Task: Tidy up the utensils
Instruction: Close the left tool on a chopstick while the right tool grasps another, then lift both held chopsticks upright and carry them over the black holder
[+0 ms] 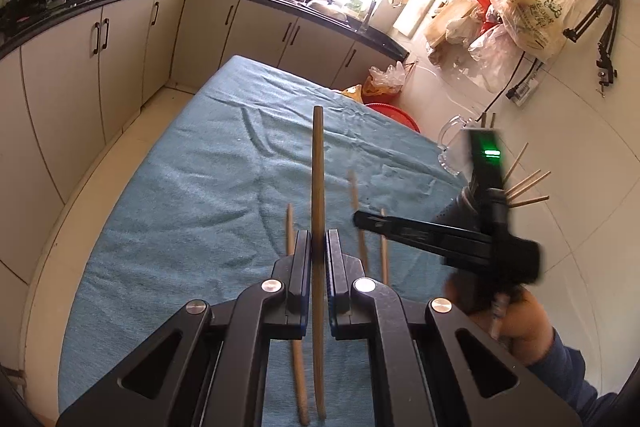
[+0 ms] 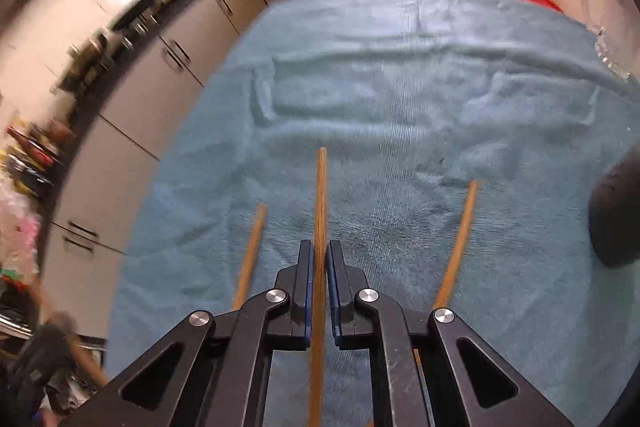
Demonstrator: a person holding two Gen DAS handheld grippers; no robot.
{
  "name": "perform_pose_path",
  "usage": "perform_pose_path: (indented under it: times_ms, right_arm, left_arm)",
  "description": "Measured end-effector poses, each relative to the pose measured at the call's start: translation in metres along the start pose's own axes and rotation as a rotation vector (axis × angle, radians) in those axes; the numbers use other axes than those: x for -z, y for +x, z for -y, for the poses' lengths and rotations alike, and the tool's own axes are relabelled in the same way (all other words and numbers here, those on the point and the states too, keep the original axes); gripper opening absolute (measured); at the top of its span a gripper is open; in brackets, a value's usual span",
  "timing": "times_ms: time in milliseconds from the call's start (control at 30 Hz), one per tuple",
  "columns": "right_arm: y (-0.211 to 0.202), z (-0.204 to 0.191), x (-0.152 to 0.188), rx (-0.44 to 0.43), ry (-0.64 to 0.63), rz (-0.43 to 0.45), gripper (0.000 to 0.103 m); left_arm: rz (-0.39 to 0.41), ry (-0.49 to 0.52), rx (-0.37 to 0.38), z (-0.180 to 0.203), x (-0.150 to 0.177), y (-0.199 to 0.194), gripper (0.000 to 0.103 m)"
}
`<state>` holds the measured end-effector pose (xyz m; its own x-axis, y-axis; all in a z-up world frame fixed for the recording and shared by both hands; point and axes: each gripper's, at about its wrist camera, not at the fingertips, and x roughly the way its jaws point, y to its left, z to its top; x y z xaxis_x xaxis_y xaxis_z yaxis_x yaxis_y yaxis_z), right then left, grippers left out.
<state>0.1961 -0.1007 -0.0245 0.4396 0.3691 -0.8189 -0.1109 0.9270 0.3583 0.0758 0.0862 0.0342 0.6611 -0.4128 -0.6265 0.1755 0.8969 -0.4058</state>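
Closest in the left wrist view, the left gripper (image 1: 319, 247) has its black jaws clamped on a long, slim wooden chopstick (image 1: 318, 179) that points straight ahead, its far end lifted above the table. In the right wrist view, the right gripper (image 2: 319, 259) is likewise closed on a second chopstick (image 2: 321, 203), which lies low over the cloth.

Around them, several loose chopsticks (image 2: 456, 251) lie flat on the blue towel (image 1: 192, 187), a soft, nubby, wrinkled cloth covering the table.

Further off at the table's right edge stands a dark cylindrical utensil holder (image 1: 460, 207) with thin wooden sticks fanning out of it, partly hidden by the right gripper's body. Just beyond it sits a clear glass mug (image 1: 454, 143) with a handle.

In the distance are pale kitchen cabinets (image 1: 100, 67) under a dark countertop.

This looks like the gathering step: each gripper has a chopstick in hand. The next move probably calls for carrying each stick to the holder, tipping it upright, and releasing it inside without knocking the sticks already there.
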Motion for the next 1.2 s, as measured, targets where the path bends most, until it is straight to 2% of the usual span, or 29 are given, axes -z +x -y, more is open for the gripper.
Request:
perform_pose_path:
  times_ms: [233,333,433,667,1200]
  right_arm:
    - [-0.104,-0.002,0.039,-0.072,-0.068,0.278,0.007]
    - [-0.135,0.001,0.062,-0.1,-0.088,0.369,0.007]
    - [-0.151,0.002,0.082,-0.108,-0.09,0.423,0.007]
    - [-0.173,0.012,0.097,-0.121,-0.067,0.475,0.007]
    - [-0.2,0.037,0.111,-0.14,-0.02,0.538,0.007]
  left_arm:
    - [0.033,0.038,0.005,0.027,0.0,-0.013,0.006]
    - [0.042,0.057,0.009,0.036,0.001,-0.018,0.006]
    - [0.043,0.072,0.005,0.046,0.002,-0.019,0.006]
    - [0.047,0.096,0.003,0.063,0.003,-0.021,0.006]
    - [0.046,0.113,-0.003,0.072,0.003,-0.024,0.006]
